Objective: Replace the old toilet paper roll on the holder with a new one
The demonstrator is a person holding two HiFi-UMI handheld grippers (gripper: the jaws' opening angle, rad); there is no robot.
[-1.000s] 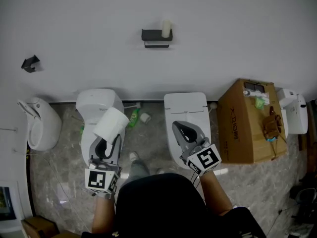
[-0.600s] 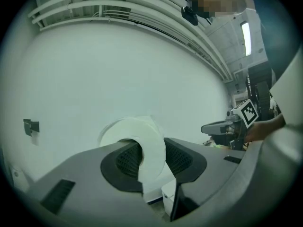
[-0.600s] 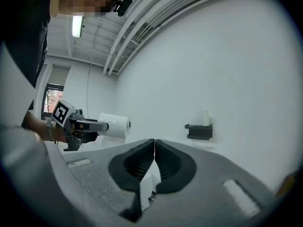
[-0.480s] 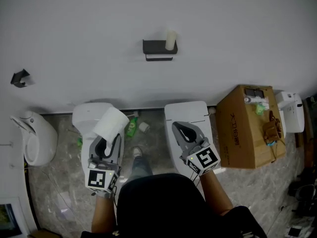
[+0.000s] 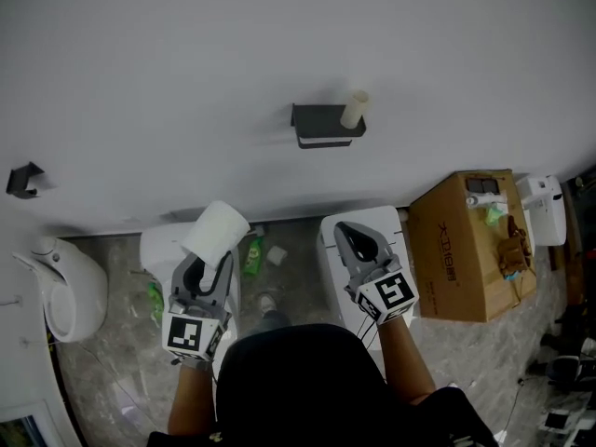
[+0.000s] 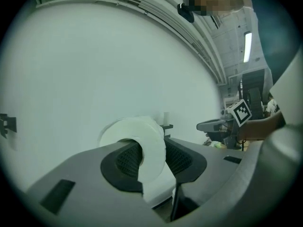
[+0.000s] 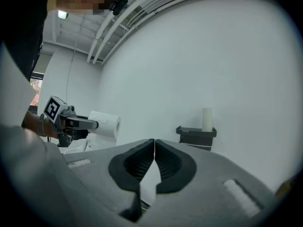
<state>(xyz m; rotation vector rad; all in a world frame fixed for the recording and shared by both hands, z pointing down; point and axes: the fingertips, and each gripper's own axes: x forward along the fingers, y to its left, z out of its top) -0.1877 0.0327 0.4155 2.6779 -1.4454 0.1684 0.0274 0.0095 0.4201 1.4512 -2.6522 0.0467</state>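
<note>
Head view: on the wall (image 5: 168, 73), the holder (image 5: 321, 119) bears the old cardboard tube (image 5: 354, 109) upright at its right end. Below and left of the holder, the left gripper (image 5: 210, 261) grips the new toilet paper roll (image 5: 216, 230); the right gripper (image 5: 351, 234) hangs below the holder.

Left gripper view: fingers clamp the roll's sides.

Right gripper view: fingers pressed together, empty, the holder ahead.

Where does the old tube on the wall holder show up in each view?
Head view: old tube upper centre, upright on the holder's right end.
Left gripper view: old tube tiny, mid-frame, just right of the new roll.
Right gripper view: old tube right of centre, upright.
Shared landmark: the dark holder beneath it.
</note>
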